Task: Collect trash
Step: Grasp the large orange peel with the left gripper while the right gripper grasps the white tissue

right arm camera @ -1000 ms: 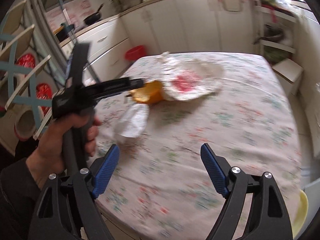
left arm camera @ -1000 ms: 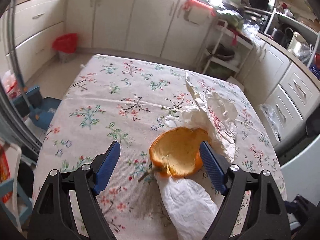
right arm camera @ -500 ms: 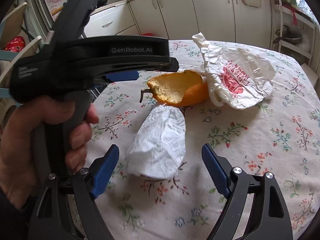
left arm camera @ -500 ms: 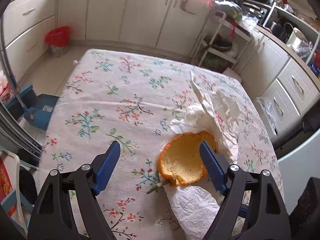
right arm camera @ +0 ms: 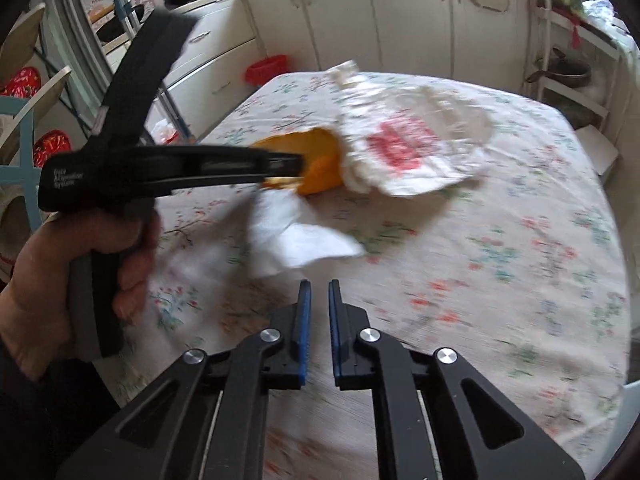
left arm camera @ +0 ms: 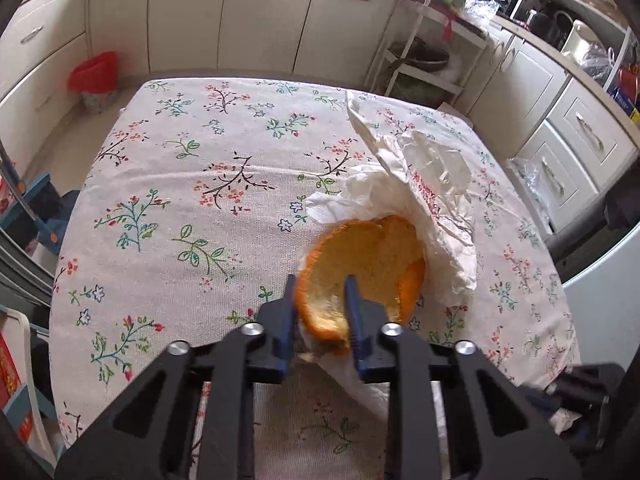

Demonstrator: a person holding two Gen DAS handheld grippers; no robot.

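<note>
On floral counter [left arm camera: 208, 184]: left hand-held gripper [left arm camera: 320, 300] had just clamped peel [left arm camera: 360, 264]; right hand-held gripper [right arm camera: 318, 300] just closed, empty. Bag [right arm camera: 416, 140] print red, unreadable.

Free room: left and far halves of floral tablecloth [left arm camera: 192, 184] lay bare | Obstacles: orange peel [left arm camera: 368, 264], white plastic bag [left arm camera: 432, 184] behind it, crumpled tissue [right arm camera: 296, 236] before it, clustered right of centre | Near right: bare cloth toward table's edge

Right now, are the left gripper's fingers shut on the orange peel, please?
Shut on it: the left gripper has just been closing, blue fingers pressing the orange peel.
</note>
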